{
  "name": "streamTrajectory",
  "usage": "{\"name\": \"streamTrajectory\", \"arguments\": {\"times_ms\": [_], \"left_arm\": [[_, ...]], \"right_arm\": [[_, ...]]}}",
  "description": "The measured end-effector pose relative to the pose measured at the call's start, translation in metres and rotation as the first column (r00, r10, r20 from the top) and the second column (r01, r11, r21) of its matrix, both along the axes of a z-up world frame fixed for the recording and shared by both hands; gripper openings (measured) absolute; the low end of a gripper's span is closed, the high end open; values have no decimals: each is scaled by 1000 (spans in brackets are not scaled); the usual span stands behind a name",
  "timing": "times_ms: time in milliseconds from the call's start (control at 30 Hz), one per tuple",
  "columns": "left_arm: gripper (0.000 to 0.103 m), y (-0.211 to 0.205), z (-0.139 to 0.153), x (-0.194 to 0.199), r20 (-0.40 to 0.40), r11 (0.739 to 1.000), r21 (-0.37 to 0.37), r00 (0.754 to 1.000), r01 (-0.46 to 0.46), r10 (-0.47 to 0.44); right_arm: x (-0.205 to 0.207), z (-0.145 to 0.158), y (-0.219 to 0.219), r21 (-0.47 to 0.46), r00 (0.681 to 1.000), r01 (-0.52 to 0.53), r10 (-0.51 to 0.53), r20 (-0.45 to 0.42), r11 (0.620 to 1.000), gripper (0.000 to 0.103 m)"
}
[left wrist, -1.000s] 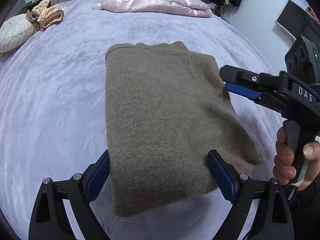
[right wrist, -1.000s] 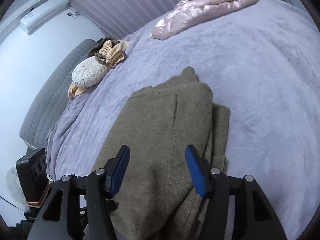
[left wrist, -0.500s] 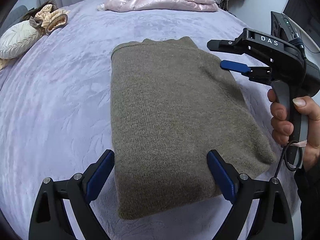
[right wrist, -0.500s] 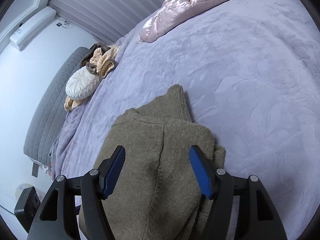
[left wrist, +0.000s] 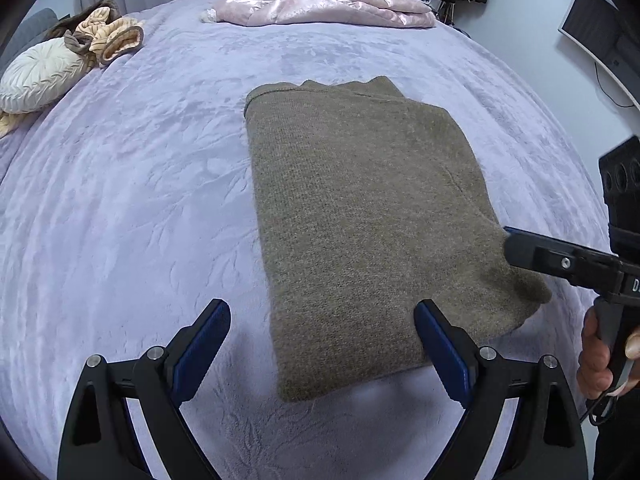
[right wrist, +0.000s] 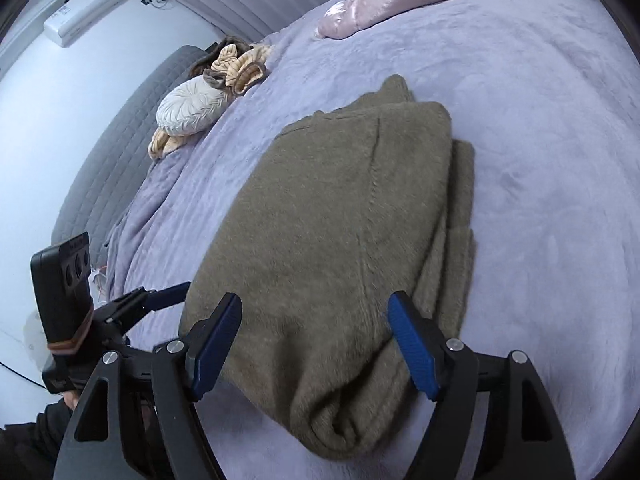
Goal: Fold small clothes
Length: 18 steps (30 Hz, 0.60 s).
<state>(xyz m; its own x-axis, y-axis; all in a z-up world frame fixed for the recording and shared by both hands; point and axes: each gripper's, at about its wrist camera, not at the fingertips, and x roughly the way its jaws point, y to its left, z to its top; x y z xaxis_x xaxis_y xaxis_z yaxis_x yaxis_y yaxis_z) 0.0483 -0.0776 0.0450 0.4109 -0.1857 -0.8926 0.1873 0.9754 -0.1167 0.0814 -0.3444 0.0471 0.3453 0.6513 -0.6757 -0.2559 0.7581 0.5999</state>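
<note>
Covering mid-frame, lavender bed [left wrist: 132,184] under folded olive sweater [left wrist: 360,220], pink jacket [left wrist: 320,4] upper centre, left gripper [left wrist: 322,350] fingers spread empty, right gripper [right wrist: 314,346] fingers opening astride the sweater's near edge

My left gripper [left wrist: 322,354] has black angular finger arms with silver screw heads and ribbed blue pads [left wrist: 202,344]; my right gripper [right wrist: 314,346] is built the same. A boxy black camera block with three round lenses sits on top, white lettering marks the frame, and a black cable loops below the handle.
</note>
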Motion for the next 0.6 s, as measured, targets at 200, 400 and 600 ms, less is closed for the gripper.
{"name": "streamTrajectory", "arguments": {"times_ms": [200,400,600], "left_arm": [[93,22,16,-10,20,996,-91,1000,-4,6],[93,7,-2,11,3,1000,-10,1000,-4,4],[93,42,-7,1,-49,993,-119,999,3,-9]], "right_arm": [[-47,37,-18,79,992,54,-63,111,995,79],[-46,27,21,154,995,-46,32,92,987,80],[-48,-1,-5,75,998,64,-64,6,995,74]]}}
